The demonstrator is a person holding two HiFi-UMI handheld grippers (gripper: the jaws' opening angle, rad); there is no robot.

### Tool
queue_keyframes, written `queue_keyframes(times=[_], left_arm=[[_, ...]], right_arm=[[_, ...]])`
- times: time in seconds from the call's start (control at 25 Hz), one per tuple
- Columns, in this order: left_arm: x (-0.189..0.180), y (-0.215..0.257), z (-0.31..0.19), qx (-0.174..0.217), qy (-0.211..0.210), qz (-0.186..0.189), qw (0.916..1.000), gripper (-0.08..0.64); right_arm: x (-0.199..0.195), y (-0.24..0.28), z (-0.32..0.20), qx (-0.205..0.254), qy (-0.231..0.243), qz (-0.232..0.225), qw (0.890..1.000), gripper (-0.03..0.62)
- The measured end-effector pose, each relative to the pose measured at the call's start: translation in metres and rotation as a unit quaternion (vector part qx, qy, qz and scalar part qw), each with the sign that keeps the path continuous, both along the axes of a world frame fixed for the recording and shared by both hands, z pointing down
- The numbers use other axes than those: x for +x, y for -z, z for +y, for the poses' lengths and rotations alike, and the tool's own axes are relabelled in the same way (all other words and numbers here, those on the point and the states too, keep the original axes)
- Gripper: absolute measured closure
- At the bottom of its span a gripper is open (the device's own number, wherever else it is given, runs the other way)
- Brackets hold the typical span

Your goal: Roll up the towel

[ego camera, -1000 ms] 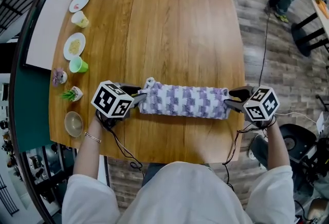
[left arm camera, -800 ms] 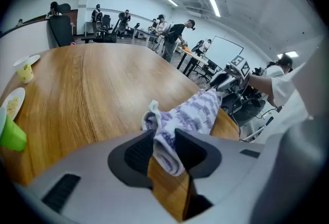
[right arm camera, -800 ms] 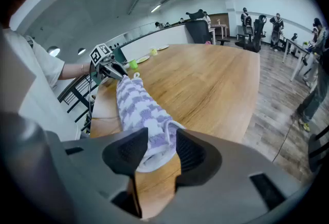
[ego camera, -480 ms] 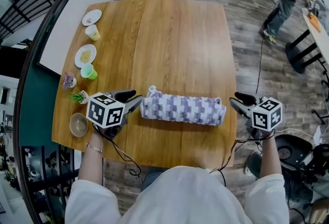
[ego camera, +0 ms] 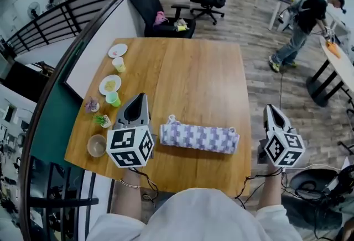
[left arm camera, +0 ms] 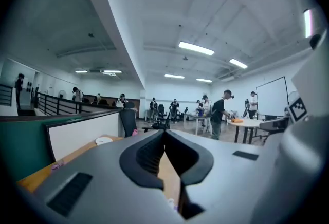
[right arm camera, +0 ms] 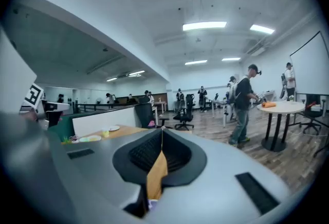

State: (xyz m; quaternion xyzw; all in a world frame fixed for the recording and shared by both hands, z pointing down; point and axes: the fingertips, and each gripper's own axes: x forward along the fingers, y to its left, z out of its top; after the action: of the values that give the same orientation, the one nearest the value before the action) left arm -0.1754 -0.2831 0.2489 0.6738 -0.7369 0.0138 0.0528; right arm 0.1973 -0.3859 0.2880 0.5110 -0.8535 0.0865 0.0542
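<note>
The towel (ego camera: 199, 137), purple and white checks, lies rolled into a log across the near part of the wooden table (ego camera: 193, 77). My left gripper (ego camera: 141, 97) is lifted above the table to the left of the roll and points away, level. Its jaws have just closed with nothing between them. My right gripper (ego camera: 270, 108) is raised past the table's right edge, beyond the roll's right end; its jaws have also just closed, empty. In the left gripper view the left gripper (left arm camera: 164, 131) has its tips meeting, and in the right gripper view so does the right gripper (right arm camera: 162, 129).
Along the table's left edge stand a white plate (ego camera: 117, 50), a pale cup (ego camera: 118, 64), a plate with food (ego camera: 109, 84), a green cup (ego camera: 113, 99), two small plants (ego camera: 102, 120) and a bowl (ego camera: 96, 145). A black chair (ego camera: 149, 10) stands behind the table; people are farther off.
Both grippers have left the ends of the roll, risen well above the table and tipped up to point level. Their jaws have gone from slightly open to shut. The towel stays rolled.
</note>
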Motion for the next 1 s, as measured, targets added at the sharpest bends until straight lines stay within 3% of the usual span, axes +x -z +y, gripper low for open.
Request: queue_keyframes(times=[0.2, 0.44, 0.72, 1.0], left_arm=[[0.014, 0.016, 0.021, 0.053, 0.014, 0.003, 0.9985, 0.555], [0.005, -0.008, 0.027, 0.03, 0.047, -0.03, 0.998, 0.557], [0.0, -0.003, 0.023, 0.041, 0.04, -0.021, 0.9981, 0.557], [-0.007, -0.007, 0.019, 0.037, 0.032, -0.015, 0.9987, 0.557]], right_arm=[[0.015, 0.023, 0.022, 0.053, -0.06, 0.002, 0.997, 0.592], [0.014, 0.014, 0.031, 0.071, -0.079, 0.019, 0.994, 0.592], [0.015, 0.02, 0.031, 0.098, -0.1, 0.031, 0.99, 0.594], [0.008, 0.02, 0.031, 0.097, -0.104, 0.041, 0.989, 0.594]])
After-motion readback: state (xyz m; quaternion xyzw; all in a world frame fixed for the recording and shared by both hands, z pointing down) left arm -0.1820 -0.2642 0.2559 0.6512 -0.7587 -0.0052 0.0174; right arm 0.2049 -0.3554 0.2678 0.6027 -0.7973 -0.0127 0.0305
